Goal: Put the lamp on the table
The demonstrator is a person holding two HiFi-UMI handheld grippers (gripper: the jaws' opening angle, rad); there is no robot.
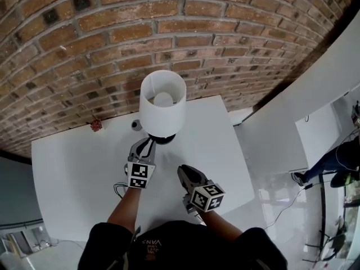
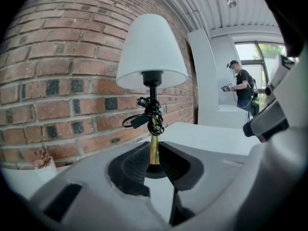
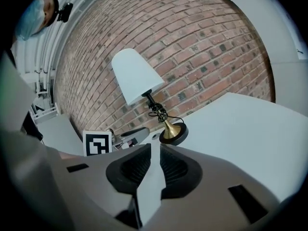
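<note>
The lamp (image 1: 162,103), with a white shade, a brass stem and a black round base, stands upright on the white table (image 1: 73,167) close to the brick wall. Its black cord is bundled round the stem (image 2: 153,114). My left gripper (image 1: 147,143) points at the base from the near side. Its jaws stand a narrow gap apart, and the stem (image 2: 154,150) shows through that gap. In the right gripper view the left gripper's fingers (image 3: 134,131) end just short of the lamp's base (image 3: 174,134). My right gripper (image 1: 184,172) hovers over the table's near part, narrowly open and holding nothing.
A small red thing (image 1: 96,125) and a small grey round thing (image 1: 135,124) lie on the table by the wall. The table's right edge (image 1: 239,145) drops to a glossy white floor. A person (image 1: 332,162) stands far right beside a white partition.
</note>
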